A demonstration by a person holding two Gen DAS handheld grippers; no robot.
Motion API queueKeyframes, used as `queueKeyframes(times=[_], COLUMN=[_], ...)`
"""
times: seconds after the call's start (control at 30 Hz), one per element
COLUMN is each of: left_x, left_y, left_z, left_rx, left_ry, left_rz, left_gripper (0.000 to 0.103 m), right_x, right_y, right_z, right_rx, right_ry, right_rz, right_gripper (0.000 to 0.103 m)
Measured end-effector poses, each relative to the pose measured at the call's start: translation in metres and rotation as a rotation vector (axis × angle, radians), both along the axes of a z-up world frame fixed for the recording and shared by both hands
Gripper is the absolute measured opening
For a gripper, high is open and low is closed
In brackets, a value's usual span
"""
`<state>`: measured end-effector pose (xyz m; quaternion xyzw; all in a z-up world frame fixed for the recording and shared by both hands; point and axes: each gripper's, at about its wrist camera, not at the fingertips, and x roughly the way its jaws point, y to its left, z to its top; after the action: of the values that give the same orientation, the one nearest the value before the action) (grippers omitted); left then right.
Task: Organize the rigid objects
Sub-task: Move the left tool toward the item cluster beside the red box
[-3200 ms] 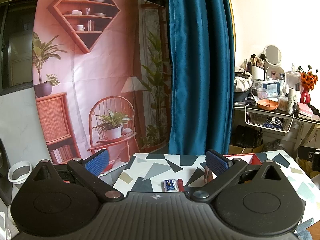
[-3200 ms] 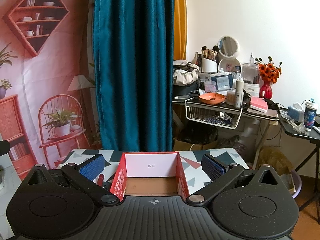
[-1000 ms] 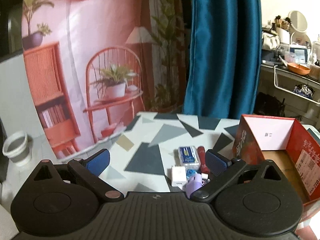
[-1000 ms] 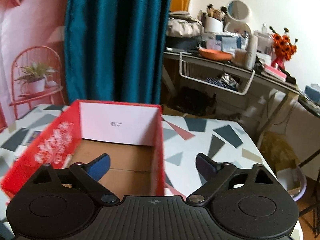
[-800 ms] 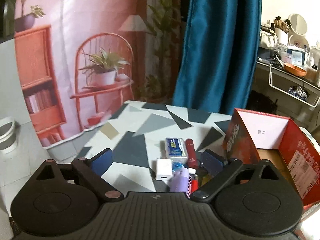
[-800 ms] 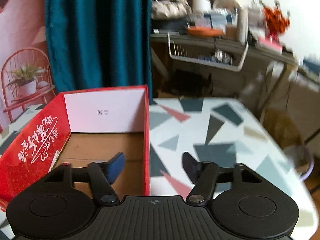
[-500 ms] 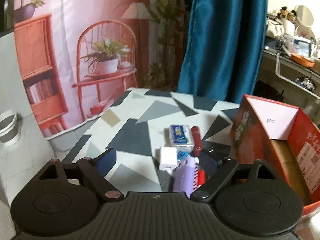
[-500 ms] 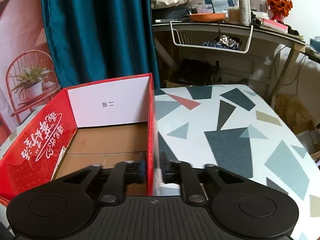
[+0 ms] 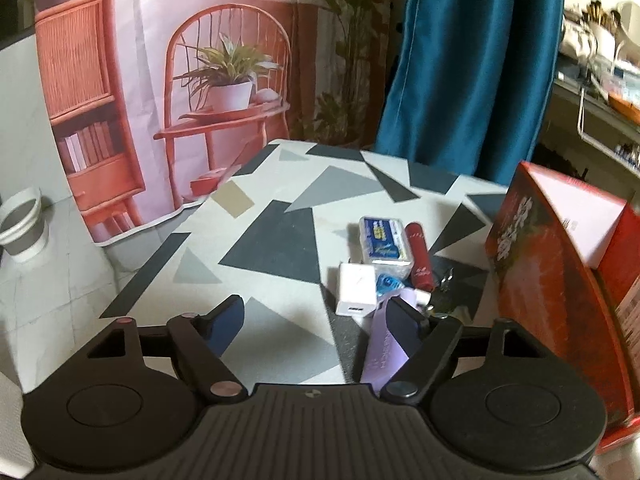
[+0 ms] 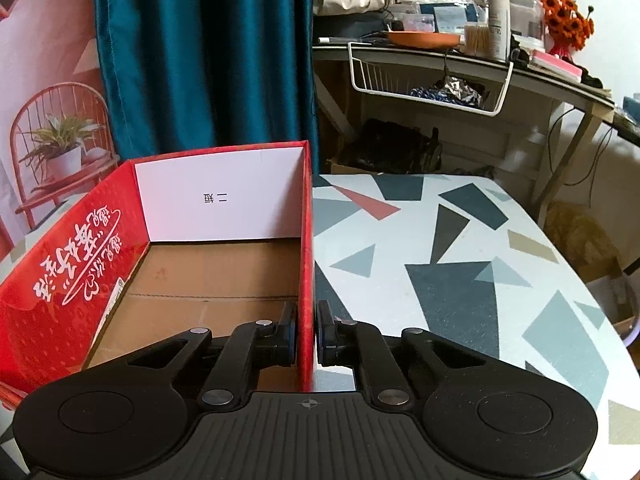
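Stood at mid-table: one red box (image 10: 80, 280), empty, right wall pinched by right gripper (image 10: 307, 334). Lay just left of it: one white charger (image 9: 356, 288), one blue-labelled case (image 9: 384, 246), one red tube (image 9: 419, 256), one lilac device (image 9: 386, 350). Hovered wide apart, holding nothing: left gripper (image 9: 316, 320). Stretched bare toward both edges: patterned table (image 10: 460, 272).

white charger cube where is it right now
In the left wrist view the white charger cube lies on the table, just below the blue-labelled box, left of the purple device.
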<state>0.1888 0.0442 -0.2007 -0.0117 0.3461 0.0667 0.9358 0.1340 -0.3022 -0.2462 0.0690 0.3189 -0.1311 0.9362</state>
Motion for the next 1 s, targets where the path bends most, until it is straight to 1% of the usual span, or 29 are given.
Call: queueKeyframes(times=[0.07, 0.2, 0.23, 0.3, 0.37, 0.43, 0.57, 0.63, 0.7, 0.83, 0.97, 1.0], left_x=[0.003, 0.007, 0.009, 0.014, 0.022, 0.027, 0.039, 0.044, 0.046, 0.047, 0.045, 0.044], left_y=[0.000, 0.006, 0.007, 0.005, 0.001, 0.000, 0.000, 0.000, -0.001, 0.000, -0.005, -0.005], left_z=[-0.006, -0.015, -0.018, -0.022, -0.025, -0.028, -0.038, -0.043, -0.045, -0.049, -0.054, -0.056], left_rx=[0.010, -0.056, -0.070, -0.080, -0.088, -0.118, -0.209, -0.240, -0.252, -0.276, -0.252, -0.241], left_ry=[0.026, 0.068, 0.077, 0.103, 0.130, 0.130, 0.135, 0.143, 0.155, 0.177, 0.204, 0.209], left_rz=[-0.005, -0.017, -0.026, -0.063, -0.096, -0.114, -0.111, -0.098, -0.086, -0.094, -0.107, -0.096], left_gripper=[0.075, 0.071, 0.066, 0.061, 0.060, 0.060, 0.060, 0.060, 0.059, 0.059, 0.059, 0.056], right_x=[0.000, -0.002, -0.003, -0.005, -0.006, -0.007, -0.007, -0.007, -0.007, -0.006, -0.005, -0.005], right_y=[0.000, -0.002, -0.001, -0.001, -0.002, -0.004, -0.004, -0.004, -0.004, -0.004, -0.004, -0.003], right_z=[0.000, 0.000, 0.000, 0.000, 0.000, -0.001, -0.001, -0.001, -0.001, -0.003, -0.004, -0.004], right_rx=[0.004, 0.016, 0.014, 0.008, 0.010, 0.015, 0.017, 0.019, 0.023, 0.025, 0.028, 0.028], right_ry=[-0.002, -0.007, -0.009, -0.011, -0.015, -0.020, -0.023, -0.023, -0.025, -0.024, -0.023, -0.024], right_rz=[-0.003, -0.012, -0.013, -0.009, -0.001, 0.004, 0.008, 0.009, 0.008, 0.005, 0.005, 0.005], right_gripper=[0.009, 0.009, 0.009, 0.009, 0.009, 0.009, 0.009, 0.009, 0.009, 0.009, 0.009, 0.009])
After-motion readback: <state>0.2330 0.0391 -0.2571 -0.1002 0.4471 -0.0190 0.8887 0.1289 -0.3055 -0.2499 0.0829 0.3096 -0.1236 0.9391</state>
